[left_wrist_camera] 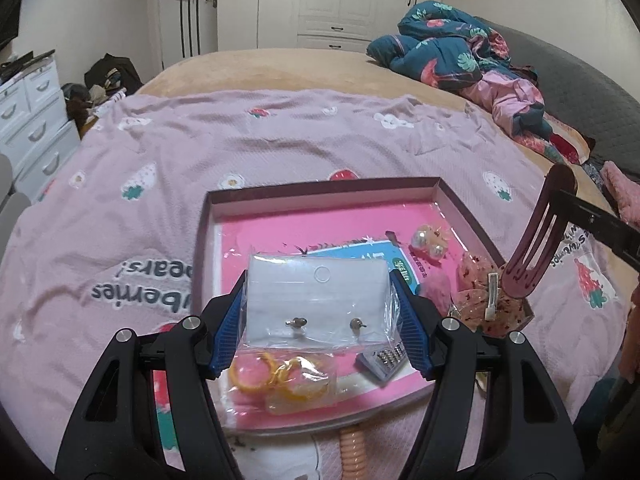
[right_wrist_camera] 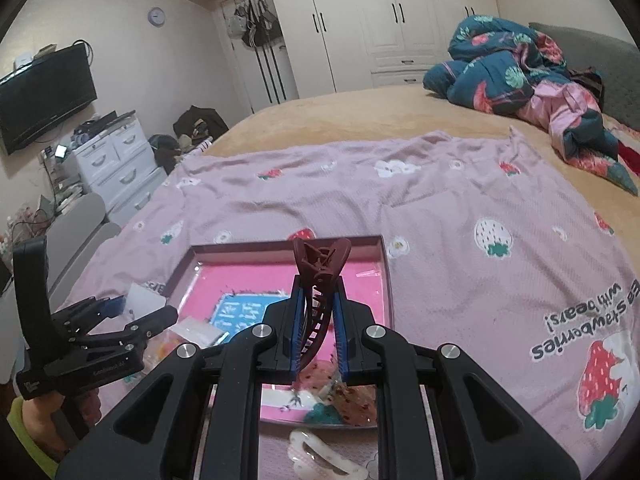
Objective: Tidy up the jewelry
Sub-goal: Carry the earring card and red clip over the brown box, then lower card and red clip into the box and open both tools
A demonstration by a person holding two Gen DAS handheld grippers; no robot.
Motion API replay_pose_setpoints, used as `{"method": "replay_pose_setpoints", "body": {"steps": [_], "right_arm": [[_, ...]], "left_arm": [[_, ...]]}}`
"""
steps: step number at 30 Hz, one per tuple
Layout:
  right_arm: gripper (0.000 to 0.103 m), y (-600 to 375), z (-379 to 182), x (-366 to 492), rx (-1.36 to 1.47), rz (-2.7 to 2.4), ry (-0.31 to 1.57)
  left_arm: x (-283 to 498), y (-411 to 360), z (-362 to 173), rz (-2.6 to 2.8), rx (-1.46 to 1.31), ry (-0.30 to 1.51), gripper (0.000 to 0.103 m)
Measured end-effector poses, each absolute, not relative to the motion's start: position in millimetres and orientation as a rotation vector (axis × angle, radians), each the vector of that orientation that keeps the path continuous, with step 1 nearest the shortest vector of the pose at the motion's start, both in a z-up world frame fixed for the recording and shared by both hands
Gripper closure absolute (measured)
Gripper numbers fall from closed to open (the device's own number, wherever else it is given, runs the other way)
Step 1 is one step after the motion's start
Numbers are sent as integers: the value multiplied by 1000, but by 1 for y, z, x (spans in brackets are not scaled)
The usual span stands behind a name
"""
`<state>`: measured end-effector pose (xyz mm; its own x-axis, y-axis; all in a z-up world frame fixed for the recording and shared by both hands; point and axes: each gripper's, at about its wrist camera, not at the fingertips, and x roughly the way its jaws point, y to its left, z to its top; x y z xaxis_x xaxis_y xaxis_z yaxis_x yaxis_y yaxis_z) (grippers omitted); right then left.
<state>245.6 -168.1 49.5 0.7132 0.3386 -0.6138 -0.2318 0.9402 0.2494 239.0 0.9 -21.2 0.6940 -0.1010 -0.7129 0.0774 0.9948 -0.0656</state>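
Note:
My left gripper [left_wrist_camera: 319,280] is shut on a clear bag with a white card and two small stud earrings [left_wrist_camera: 320,300], pressing it edge to edge between the blue pads. It hovers over a shallow pink-lined box [left_wrist_camera: 320,186] on the pink strawberry blanket. In the right wrist view my right gripper [right_wrist_camera: 319,284] is shut on a dark red claw hair clip [right_wrist_camera: 320,264] that stands up over the box [right_wrist_camera: 280,245]. The same clip [left_wrist_camera: 536,240] shows at the right edge of the left wrist view, above the box's right side. The left gripper [right_wrist_camera: 146,308] appears at far left.
The box holds pearl earrings [left_wrist_camera: 430,240], an orange bow clip [left_wrist_camera: 480,280], bagged yellow hoops [left_wrist_camera: 272,372] and a rhinestone clip [left_wrist_camera: 386,360]. A white claw clip [right_wrist_camera: 324,456] lies on the blanket before the box. A rumpled duvet [left_wrist_camera: 448,48] lies at the far right.

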Motion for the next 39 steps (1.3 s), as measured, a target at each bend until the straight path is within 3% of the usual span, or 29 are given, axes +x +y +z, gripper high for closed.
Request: {"method": "replay_pose_setpoints", "body": {"steps": [16, 29, 35, 39], "right_arm": [[90, -157, -15, 252, 154, 342, 839], [87, -147, -27, 246, 152, 367, 885], [65, -157, -25, 242, 195, 336, 888], [57, -167, -17, 235, 218, 314, 863]], "left_arm": [[260, -9, -65, -115, -24, 858, 44], [265, -12, -77, -123, -6, 892, 44], [265, -16, -80, -127, 8, 898, 44], [265, -17, -80, -132, 11, 901, 41]]}}
